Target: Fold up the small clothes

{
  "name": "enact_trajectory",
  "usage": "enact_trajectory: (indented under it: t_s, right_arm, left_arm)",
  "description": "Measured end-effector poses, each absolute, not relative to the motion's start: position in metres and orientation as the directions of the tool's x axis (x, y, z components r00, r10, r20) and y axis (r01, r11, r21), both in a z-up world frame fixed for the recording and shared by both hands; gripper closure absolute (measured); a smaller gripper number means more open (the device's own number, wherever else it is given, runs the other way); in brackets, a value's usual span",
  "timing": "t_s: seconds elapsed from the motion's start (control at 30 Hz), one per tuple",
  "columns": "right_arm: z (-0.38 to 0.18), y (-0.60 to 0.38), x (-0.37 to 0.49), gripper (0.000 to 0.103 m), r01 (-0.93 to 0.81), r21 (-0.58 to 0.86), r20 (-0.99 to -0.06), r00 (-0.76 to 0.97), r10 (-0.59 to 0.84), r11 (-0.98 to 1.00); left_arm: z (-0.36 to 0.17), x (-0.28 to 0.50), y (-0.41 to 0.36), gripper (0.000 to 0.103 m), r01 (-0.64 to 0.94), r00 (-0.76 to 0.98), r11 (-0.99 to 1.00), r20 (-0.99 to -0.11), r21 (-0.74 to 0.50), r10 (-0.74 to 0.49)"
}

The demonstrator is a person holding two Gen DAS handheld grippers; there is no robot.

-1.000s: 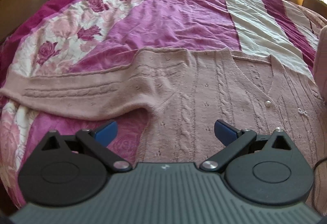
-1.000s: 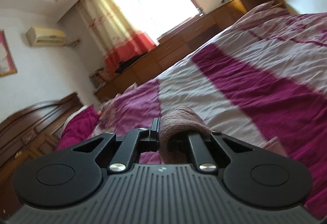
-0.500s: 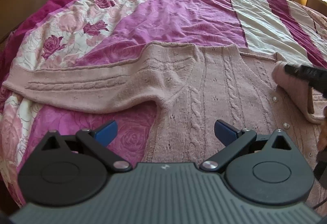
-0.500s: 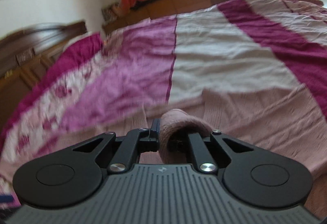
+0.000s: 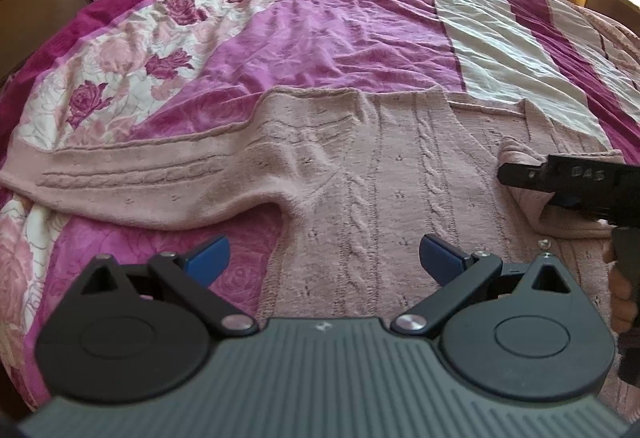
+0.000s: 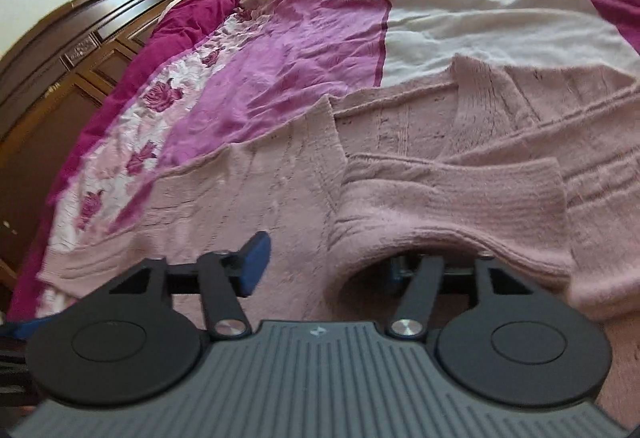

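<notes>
Bedspread bears pink cardigan; both grippers' jaws apart, right's just opened.

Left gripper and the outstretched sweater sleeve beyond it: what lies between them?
In the left wrist view, only floral bedspread lies between the open left gripper and the sleeve.

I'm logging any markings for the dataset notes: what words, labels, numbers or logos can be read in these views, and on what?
"DAS": raised letters on the black right gripper, seen from the left wrist view; faint, so uncertain.
Small emblem on each gripper's grey body: a mark, no letters.
The pink cardigan and bedspread show no text.
</notes>
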State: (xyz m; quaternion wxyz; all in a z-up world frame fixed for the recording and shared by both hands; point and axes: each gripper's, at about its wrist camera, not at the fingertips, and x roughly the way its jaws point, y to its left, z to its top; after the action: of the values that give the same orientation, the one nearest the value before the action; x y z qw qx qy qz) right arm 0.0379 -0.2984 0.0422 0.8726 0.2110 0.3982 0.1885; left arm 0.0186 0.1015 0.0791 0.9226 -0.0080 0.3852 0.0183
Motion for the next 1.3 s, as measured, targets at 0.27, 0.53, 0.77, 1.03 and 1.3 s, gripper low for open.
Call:
enact_trajectory:
  t_s: [0.27,0.53,0.77,1.03,1.3]
  right_arm:
    - [0.075,-0.333,0.000,0.029,-0.166,0.522,-0.593,0.635,0.496,0.837]
    - [0.086,-0.381,-0.017,0.028,-0.066,0.455,-0.570,0.745,0.347,0.888]
    - [0.072,-0.415,-0.022,0.028,0.040,0.353,-0.597,0.779,0.192,0.935]
    - [0.032,-0.418,-0.017,0.071,0.068,0.246,-0.674,0.729,0.120,0.967]
    - [0.017,-0.431,-0.014,0.073,0.091,0.341,-0.673,0.718,0.175,0.935]
  left_arm:
    - [0.083,0.021,0.082,0.000,0.040,0.716,0.999,-0.696,-0.021,-0.043]
    - [0.083,0.029,0.053,0.001,0.115,0.717,0.993,-0.691,-0.010,-0.090]
    - [0.087,0.039,0.022,0.001,0.176,0.737,0.984,-0.667,0.033,-0.109]
    - [0.086,0.053,-0.026,0.015,0.258,0.763,0.956,-0.636,0.141,-0.112]
    - [0.074,0.059,-0.078,0.018,0.440,0.760,0.866,-0.613,0.239,-0.217]
